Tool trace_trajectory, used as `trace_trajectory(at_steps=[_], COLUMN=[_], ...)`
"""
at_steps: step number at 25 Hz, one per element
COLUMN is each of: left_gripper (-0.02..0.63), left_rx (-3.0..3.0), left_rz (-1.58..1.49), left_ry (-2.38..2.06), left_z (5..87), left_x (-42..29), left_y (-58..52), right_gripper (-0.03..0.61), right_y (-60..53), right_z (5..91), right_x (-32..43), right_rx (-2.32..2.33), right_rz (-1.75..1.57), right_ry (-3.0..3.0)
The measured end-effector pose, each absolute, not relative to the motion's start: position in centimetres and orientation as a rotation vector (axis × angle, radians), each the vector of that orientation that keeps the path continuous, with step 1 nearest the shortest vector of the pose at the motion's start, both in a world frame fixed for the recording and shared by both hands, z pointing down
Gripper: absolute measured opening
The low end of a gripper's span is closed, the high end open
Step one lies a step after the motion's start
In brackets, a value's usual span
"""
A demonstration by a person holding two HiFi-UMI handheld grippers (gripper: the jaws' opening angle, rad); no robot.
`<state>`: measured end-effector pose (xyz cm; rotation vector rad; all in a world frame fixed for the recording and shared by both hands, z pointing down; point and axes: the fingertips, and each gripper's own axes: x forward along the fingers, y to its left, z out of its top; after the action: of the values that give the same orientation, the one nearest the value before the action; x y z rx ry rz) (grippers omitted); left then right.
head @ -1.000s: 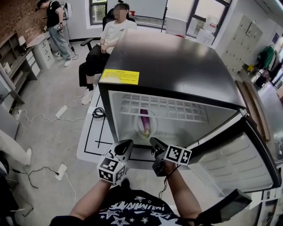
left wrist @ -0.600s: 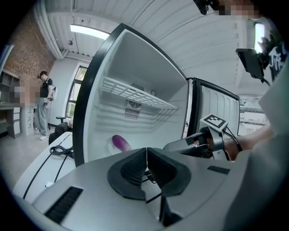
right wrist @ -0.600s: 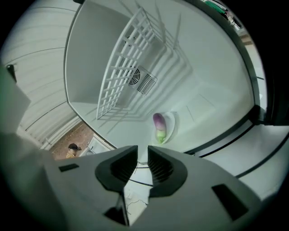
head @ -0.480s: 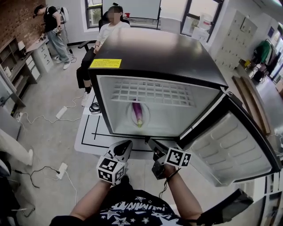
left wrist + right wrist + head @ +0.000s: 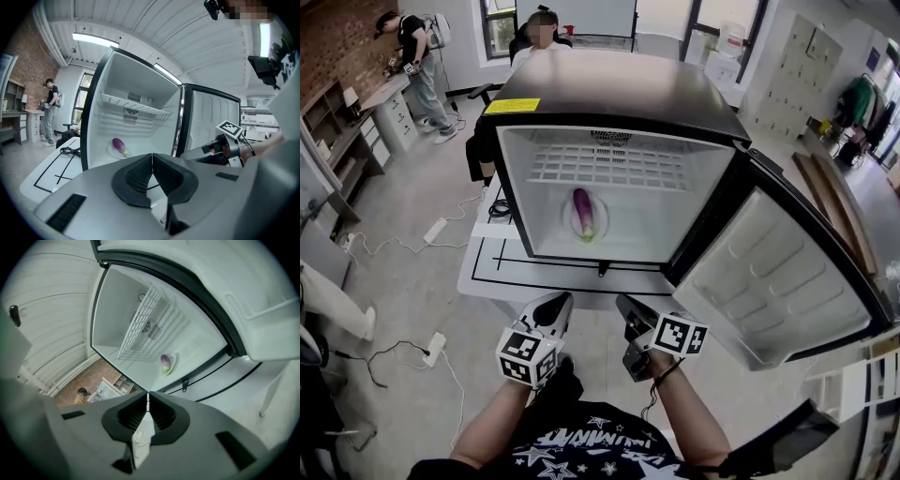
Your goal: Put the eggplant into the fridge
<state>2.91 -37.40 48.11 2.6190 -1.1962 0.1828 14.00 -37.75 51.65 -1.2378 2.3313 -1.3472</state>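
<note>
1. The left gripper (image 5: 555,307) and the right gripper (image 5: 628,309) were held side by side near the person's body, short of the table's front edge. Each had its jaws pressed together with nothing between them.
2. Open floor lay between the grippers and the white table (image 5: 487,274). A power strip (image 5: 431,349) and its cable lay off to the left.
3. The fridge (image 5: 619,98) stood on the table with its door (image 5: 778,272) swung wide to the right, so the whole front opening was unobstructed.
4. The eggplant (image 5: 582,212) lay on a white plate (image 5: 568,221) on the fridge floor, near the middle. It was clear of both side walls and below the wire shelf (image 5: 600,169).
5. Behind the fridge sat a person (image 5: 534,47), and another person (image 5: 412,56) stood at the far left beside shelving.
</note>
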Motion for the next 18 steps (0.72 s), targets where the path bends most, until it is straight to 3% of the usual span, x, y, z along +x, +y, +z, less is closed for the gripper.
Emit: trace_trajectory(at_steps=[18], left_gripper=[0.011], left_rx=[2.562], left_rz=[0.222], left_ry=[-1.261], left_z=[48.3], left_x=[3.4], left_y=[-25.2], right_gripper=[0.006], right_y=[-26.4], right_z=[51.4], right_x=[14.4], right_rx=[-1.073], right_rz=[-1.336], right_ry=[2.393])
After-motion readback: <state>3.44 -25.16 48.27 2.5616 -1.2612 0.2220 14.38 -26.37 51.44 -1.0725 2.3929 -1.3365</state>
